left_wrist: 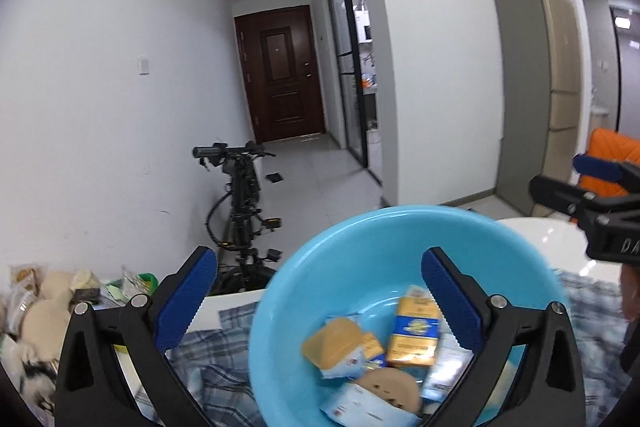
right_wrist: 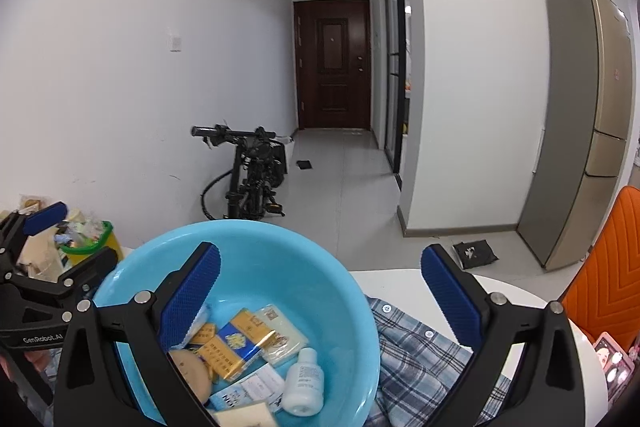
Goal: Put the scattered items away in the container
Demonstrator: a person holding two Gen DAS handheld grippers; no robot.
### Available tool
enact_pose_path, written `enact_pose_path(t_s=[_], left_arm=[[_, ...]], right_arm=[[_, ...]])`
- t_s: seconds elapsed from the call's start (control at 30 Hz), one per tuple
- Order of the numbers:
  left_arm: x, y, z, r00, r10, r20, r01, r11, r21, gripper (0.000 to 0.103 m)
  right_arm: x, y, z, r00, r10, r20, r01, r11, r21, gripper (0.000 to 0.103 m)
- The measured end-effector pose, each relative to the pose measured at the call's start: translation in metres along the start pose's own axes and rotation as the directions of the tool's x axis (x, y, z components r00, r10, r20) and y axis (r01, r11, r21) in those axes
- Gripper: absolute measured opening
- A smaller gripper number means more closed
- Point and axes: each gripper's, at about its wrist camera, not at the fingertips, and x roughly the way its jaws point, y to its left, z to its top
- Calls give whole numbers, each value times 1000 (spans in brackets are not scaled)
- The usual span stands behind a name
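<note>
A light blue plastic basin [left_wrist: 384, 239] stands on the cloth-covered table, under and just beyond both grippers. In it lie a yellow and blue packet [right_wrist: 236, 347], a white bottle [right_wrist: 303, 383], a pale flat sachet [right_wrist: 280, 331] and a round brown biscuit pack [left_wrist: 390, 387], among other packets. My left gripper [left_wrist: 320, 293] hovers over the basin's near left side, jaws wide open and empty. My right gripper [right_wrist: 322, 291] is open too, with nothing between its blue pads [right_wrist: 192, 291]. Each gripper shows in the other's view: the right gripper [left_wrist: 556, 173], the left gripper [right_wrist: 88, 231].
A heap of snack bags [left_wrist: 40, 295] and a yellow tub with a green rim [right_wrist: 107, 235] sit left of the basin. A plaid shirt [right_wrist: 420, 347] covers the white round table [right_wrist: 400, 277]. An orange chair [right_wrist: 608, 267] stands right; a folded bike [right_wrist: 252, 179] leans by the wall.
</note>
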Motion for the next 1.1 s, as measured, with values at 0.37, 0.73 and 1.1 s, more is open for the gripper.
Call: enact_pose_path(t_s=[0.37,0.73,1.1], left_arm=[[-121,-14,-19,996,-60,59,62,998,-23,103],[-248,-24,-53,995,-48,83,56,994,-92,103],[-312,-43,-88,978,-196,66,201,976,-86,103]], right_arm=[[-94,15,-27,997,71,-34,-72,997,-32,100],[-239,21,-68,971,233,52,-233,972,-8,103],[-294,40,-107,972,230,56,-227,972,-53,103]])
